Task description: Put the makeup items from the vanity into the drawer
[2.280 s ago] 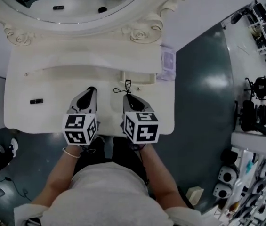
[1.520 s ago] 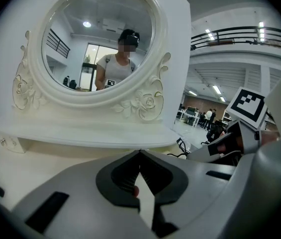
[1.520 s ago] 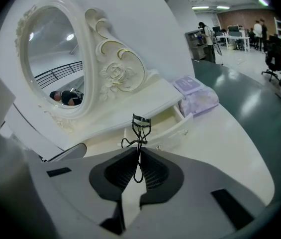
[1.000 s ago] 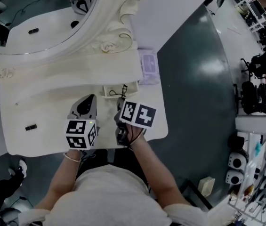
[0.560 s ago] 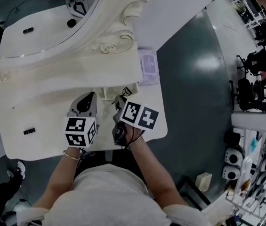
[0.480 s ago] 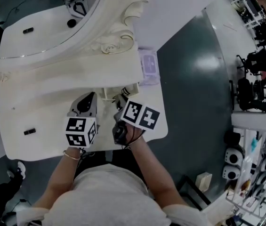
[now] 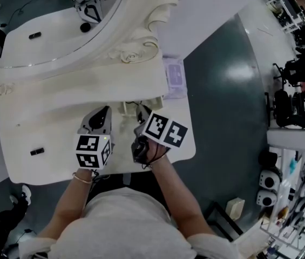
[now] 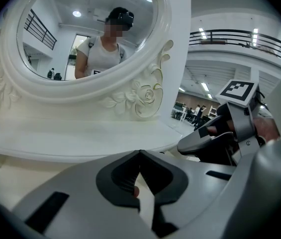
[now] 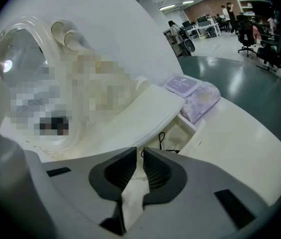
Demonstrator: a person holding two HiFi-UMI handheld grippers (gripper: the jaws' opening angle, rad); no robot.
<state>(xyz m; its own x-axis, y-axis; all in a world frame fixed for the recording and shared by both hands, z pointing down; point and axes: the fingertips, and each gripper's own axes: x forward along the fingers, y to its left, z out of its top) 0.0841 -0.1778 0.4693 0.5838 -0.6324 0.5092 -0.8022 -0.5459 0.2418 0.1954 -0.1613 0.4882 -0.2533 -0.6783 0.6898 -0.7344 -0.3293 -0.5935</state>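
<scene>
On the cream vanity top (image 7: 49, 128) a small black makeup item (image 7: 37, 151) lies near the front left. A small drawer (image 7: 126, 108) stands pulled out from under the shelf, and the right gripper view looks into it (image 9: 182, 131). A thin black cord (image 9: 162, 137) loops off the drawer's front. My right gripper (image 7: 140, 112) is rolled onto its side at the drawer, its jaws shut on that cord (image 9: 140, 156). Just left of the drawer hovers my left gripper (image 7: 103, 112), shut with nothing between its tips (image 8: 139, 156).
A large oval mirror (image 7: 44, 31) in a carved frame rises behind the shelf. A purple pack of wipes (image 7: 175, 75) sits at the shelf's right end. Dark floor lies to the right, where the table edge curves. Office furniture stands far right.
Since the oldest frame the right gripper has rolled onto its side at the drawer's cord and shifted slightly. The left gripper has stayed put. The head view has swung.
</scene>
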